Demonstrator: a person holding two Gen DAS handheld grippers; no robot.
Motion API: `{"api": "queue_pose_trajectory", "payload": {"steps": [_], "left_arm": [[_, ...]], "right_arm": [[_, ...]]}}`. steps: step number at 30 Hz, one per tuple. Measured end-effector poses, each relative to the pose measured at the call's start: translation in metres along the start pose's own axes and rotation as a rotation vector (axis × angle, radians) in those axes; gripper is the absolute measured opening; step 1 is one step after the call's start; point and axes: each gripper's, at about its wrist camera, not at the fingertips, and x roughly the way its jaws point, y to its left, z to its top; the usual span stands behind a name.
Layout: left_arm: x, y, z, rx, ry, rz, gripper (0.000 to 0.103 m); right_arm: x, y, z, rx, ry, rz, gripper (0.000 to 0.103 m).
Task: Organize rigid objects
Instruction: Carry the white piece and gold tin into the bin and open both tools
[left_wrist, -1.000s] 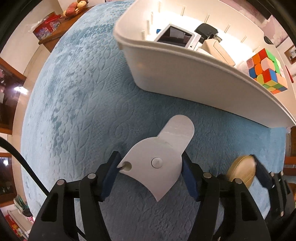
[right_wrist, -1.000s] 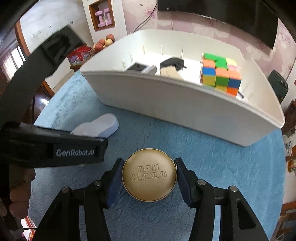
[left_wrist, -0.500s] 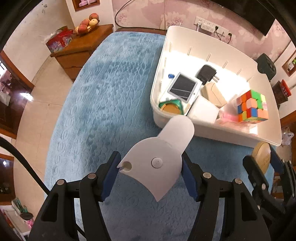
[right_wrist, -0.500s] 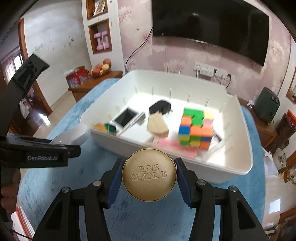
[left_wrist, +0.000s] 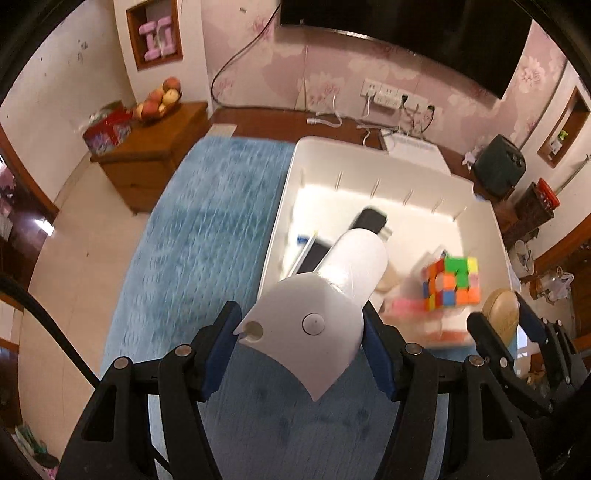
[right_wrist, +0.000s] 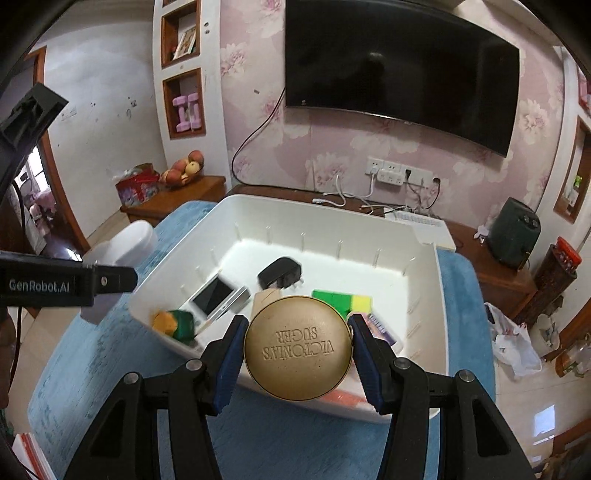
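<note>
My left gripper is shut on a white plastic scoop-shaped piece, held in the air above the front left edge of the white bin. My right gripper is shut on a round gold tin embossed "Victoria's Sugar", held above the bin's front rim. The tin also shows at the right of the left wrist view. Inside the bin lie a colour cube, a phone, a black charger and a green-and-orange item.
The bin stands on a blue textured cloth. A wooden cabinet with fruit and a red box stands at the far left. A wall TV and power sockets are behind. The left gripper body shows at the left of the right wrist view.
Both grippers have risen well above the cloth with their objects and moved toward the bin. The views now look down into the bin from higher up.
</note>
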Motion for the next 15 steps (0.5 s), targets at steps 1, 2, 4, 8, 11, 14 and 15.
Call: {"api": "queue_pose_trajectory", "payload": {"steps": [1,2,4,8,11,14,15], "left_arm": [[0.0,-0.001,0.002,0.002,-0.009,-0.002,0.067],[0.001,-0.004,0.006,0.003,-0.024,-0.007,0.067],[0.001,-0.009,0.012,0.002,-0.046,-0.014,0.067],[0.005,-0.022,0.022,0.015,-0.091,-0.04,0.067],[0.008,-0.034,0.027,0.035,-0.129,-0.059,0.067],[0.012,-0.046,0.029,0.052,-0.165,-0.076,0.067],[0.013,-0.05,0.029,0.063,-0.178,-0.084,0.067]], "right_arm": [[0.001,-0.003,0.002,0.004,-0.002,-0.003,0.056],[0.003,-0.007,0.003,0.007,-0.004,-0.005,0.056],[0.004,-0.012,0.005,0.014,-0.006,-0.009,0.056],[0.012,-0.026,0.006,0.038,-0.002,-0.019,0.056],[0.02,-0.037,0.005,0.06,0.013,-0.024,0.056],[0.028,-0.046,0.001,0.088,0.031,-0.029,0.056],[0.031,-0.05,-0.001,0.103,0.037,-0.027,0.056]]}}
